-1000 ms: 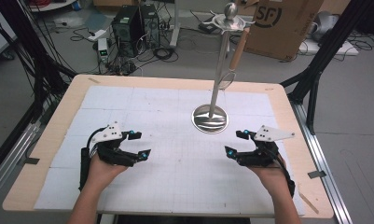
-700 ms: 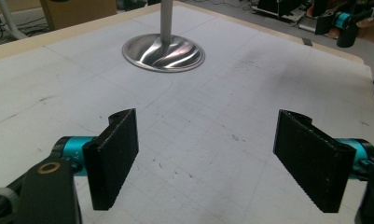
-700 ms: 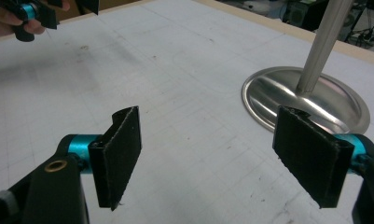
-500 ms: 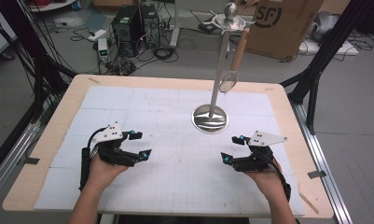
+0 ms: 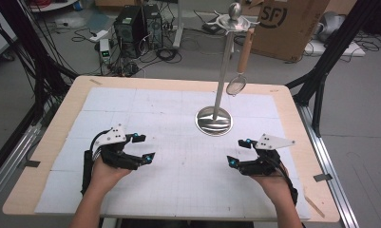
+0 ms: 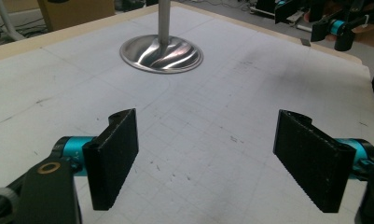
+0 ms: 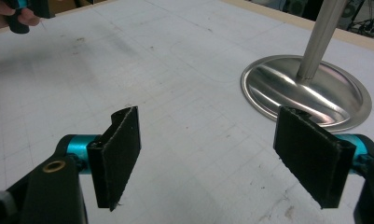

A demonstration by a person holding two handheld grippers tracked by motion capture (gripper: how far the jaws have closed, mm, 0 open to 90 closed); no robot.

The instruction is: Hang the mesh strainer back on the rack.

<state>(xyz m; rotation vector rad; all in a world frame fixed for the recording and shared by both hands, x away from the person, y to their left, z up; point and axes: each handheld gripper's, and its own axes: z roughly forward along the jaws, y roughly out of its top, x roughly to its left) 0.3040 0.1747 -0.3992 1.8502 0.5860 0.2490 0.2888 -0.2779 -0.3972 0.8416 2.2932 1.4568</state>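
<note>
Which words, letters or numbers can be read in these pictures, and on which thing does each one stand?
"SF": black letters, cut off by the metal stand, on the cardboard box on the floor behind the table.
Nothing else is readable: the white mat bears only grid lines, and the computer tower shows no legible label.

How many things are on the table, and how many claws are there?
Metal stand: 1
Small strainer with wooden handle, hanging from the stand: 1
Claws, left claw and right claw, both open and empty: 2
Total: 4
</note>
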